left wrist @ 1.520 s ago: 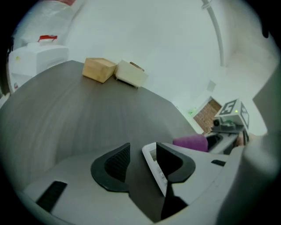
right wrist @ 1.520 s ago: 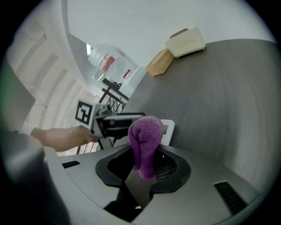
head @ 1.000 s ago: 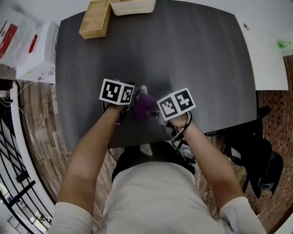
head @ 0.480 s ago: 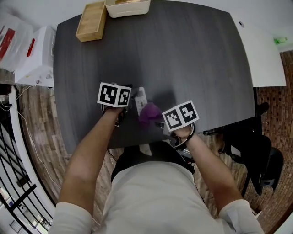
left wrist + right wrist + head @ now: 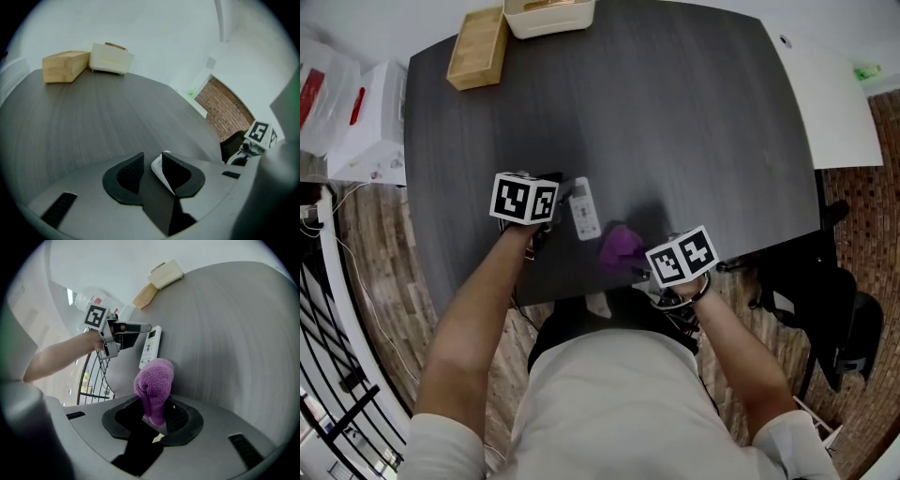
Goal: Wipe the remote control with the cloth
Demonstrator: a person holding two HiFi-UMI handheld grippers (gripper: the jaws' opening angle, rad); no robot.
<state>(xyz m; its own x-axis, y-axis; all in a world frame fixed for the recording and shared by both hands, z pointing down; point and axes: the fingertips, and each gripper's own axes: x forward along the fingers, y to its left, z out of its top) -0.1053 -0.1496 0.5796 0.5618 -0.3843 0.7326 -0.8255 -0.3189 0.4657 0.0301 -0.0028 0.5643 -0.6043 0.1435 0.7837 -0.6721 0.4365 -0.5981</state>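
Observation:
A white remote control (image 5: 584, 208) lies on the dark table (image 5: 694, 122), uncovered along its whole length. My left gripper (image 5: 553, 180) stands at the remote's far end. In the left gripper view the remote's end (image 5: 158, 165) shows beside the right jaw, with a dark gap to the left jaw, so the left gripper (image 5: 152, 157) is open. My right gripper (image 5: 154, 404) is shut on a bunched purple cloth (image 5: 154, 378). That cloth (image 5: 621, 245) rests on the table to the right of the remote (image 5: 151, 347), apart from it, near the table's front edge.
At the table's far edge stand a wooden box (image 5: 476, 49) and a white tray (image 5: 548, 14); both appear in the left gripper view as well, the box (image 5: 65, 65) beside the tray (image 5: 111, 58). White boxes (image 5: 366, 122) lie left of the table. A white tabletop (image 5: 834, 103) adjoins on the right.
My right gripper has pulled the purple cloth off the remote, rightward and toward the table's front edge. The remote now shows in full. The left gripper has stayed put.

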